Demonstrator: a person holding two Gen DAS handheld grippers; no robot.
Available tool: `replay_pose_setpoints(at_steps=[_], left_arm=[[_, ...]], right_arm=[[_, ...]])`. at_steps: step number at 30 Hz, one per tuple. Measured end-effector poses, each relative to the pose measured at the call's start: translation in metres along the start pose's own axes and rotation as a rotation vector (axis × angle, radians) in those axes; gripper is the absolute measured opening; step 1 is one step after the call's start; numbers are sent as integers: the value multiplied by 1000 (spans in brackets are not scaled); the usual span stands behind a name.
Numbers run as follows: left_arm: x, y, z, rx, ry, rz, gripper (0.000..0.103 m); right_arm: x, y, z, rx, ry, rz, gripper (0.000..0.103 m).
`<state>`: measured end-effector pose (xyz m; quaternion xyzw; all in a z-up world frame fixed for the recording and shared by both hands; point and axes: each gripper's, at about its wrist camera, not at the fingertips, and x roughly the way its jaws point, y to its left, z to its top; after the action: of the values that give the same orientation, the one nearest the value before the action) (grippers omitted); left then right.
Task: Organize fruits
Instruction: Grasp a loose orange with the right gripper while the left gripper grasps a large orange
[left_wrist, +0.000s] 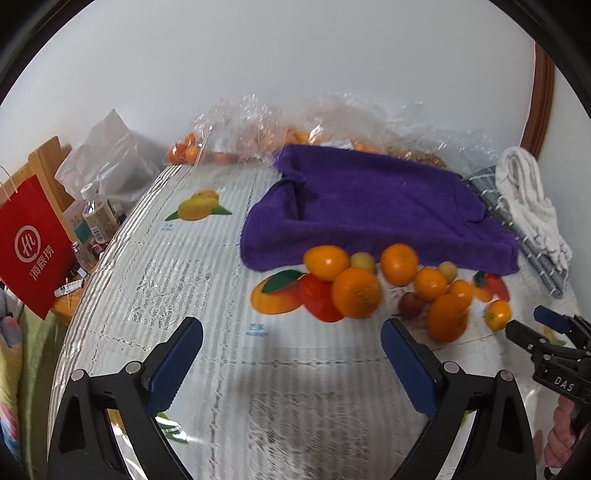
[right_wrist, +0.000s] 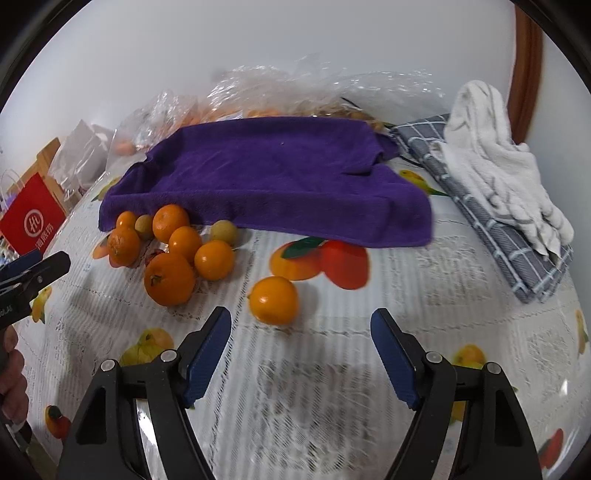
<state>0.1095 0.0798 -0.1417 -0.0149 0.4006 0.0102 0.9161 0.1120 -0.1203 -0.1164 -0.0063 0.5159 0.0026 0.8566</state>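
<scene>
Several oranges and small yellowish fruits lie in a loose pile on the fruit-print tablecloth, just in front of a purple towel. A small reddish fruit lies among them. In the right wrist view the pile is at the left and one orange lies apart, just ahead of my right gripper, which is open and empty. My left gripper is open and empty, short of the pile. The right gripper also shows at the right edge of the left wrist view.
Clear plastic bags of fruit lie behind the towel by the wall. A grey checked cloth and a white cloth lie at the right. A red paper bag and bottles stand beyond the table's left edge.
</scene>
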Motion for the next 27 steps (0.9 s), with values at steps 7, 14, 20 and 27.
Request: replay_pose_setpoints(at_steps=[7,14,20,27], left_arm=[[22,8,-8,25,42,13,93],[37,9,-13,19,88,-4,81],[40,15,-17,5,109,-34,78],[35,18,-17,-10,86,-118,77]], right_arm=[[11,3,-5,15,-4,24,71],[18,6,-4,15,-23,22,67],[30,7,-2,14,-1,21,47],[31,14,2,-34,-16,30,36]])
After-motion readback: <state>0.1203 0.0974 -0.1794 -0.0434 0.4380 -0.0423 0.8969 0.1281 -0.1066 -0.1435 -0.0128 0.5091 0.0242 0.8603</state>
